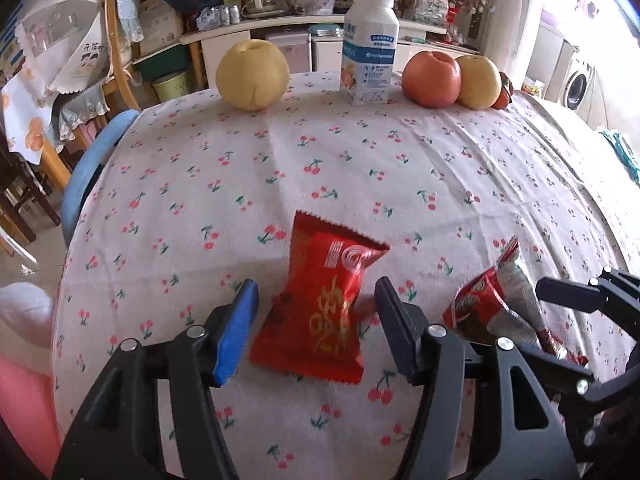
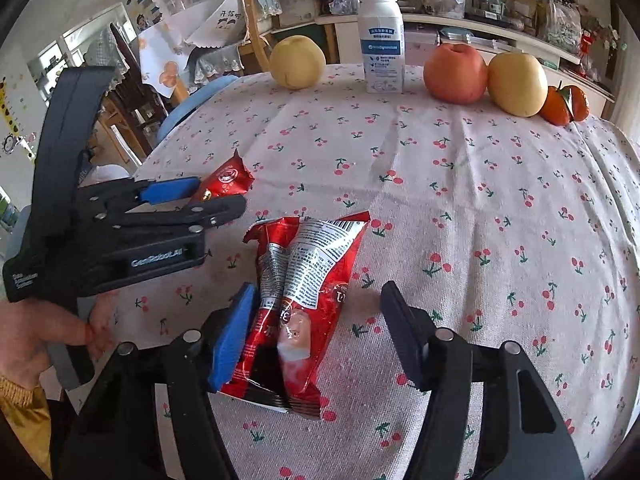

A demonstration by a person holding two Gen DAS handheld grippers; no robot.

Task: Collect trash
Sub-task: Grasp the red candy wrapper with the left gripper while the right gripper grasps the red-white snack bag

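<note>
Now each wide-open gripper, left [image 1: 316, 320] and right [image 2: 318, 320], straddles a red wrapper [image 1: 324, 308], gripping nothing.

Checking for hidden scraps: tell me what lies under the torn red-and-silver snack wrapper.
The torn red-and-silver snack wrapper lies flat on the cherry-print tablecloth, between the open right gripper's fingers. Only cloth shows around its edges; anything beneath is covered.

We are seeing a white bottle [image 1: 370, 46] standing at twelve o'clock on the cherry-print tablecloth [image 1: 400, 168], pears and an apple [image 1: 431, 79] flanking it.
</note>
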